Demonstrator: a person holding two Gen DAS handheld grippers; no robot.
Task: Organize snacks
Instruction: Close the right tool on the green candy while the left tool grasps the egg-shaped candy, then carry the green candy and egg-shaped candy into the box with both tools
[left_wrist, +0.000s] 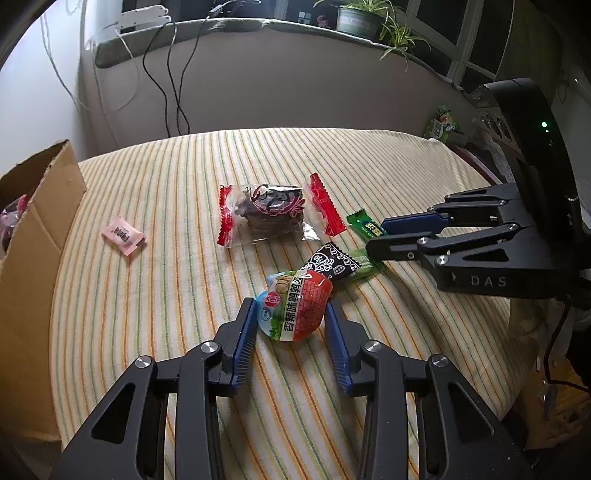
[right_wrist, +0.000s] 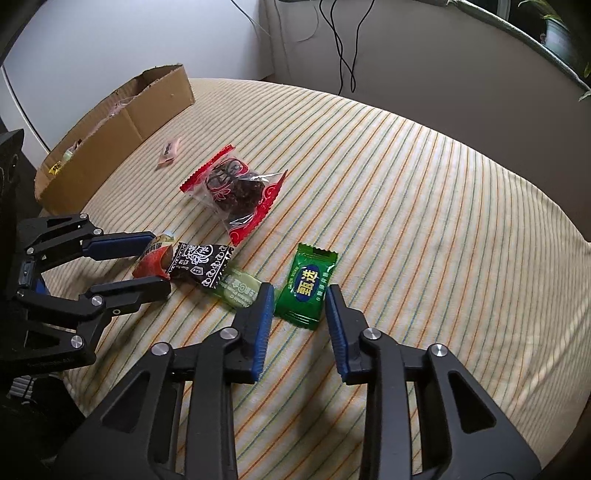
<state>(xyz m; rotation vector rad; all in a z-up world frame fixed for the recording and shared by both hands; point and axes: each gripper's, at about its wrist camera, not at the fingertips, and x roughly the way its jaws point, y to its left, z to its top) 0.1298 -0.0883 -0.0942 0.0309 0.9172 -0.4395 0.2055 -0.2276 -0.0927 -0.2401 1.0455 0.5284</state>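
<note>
Surface: striped cloth (right_wrist: 424, 192) over a soft, rounded top, with a wall and dangling cables behind.
Box: cardboard box (right_wrist: 110, 125) at the far left edge, already holding some packets.
Left gripper (left_wrist: 291, 314): fingers pressed against both sides of the rounded red-and-green snack pack (left_wrist: 293, 308), which rests on the cloth.
Right gripper (right_wrist: 300, 295): fingers drawn in around the dark green candy (right_wrist: 308, 286); the pads look to be touching its edges, though a thin gap cannot be ruled out.
Neighbours: black patterned packet (right_wrist: 197, 267) touches the snack pack; pale green candy (right_wrist: 240, 291) lies against the right gripper's left finger.
Loose items: red-ended clear packet (left_wrist: 275, 212) and pink candy (left_wrist: 123, 236) lie well apart, mid-cloth.
Risk, left: the glossy domed pack could squirt out of the pads on lifting.
Risk, right: the flat wrapper may crumple or slip; the pale green candy could be dragged along.
Risk, shared: both grippers work close together, so lifting toward the box may knock one into the other.
</note>
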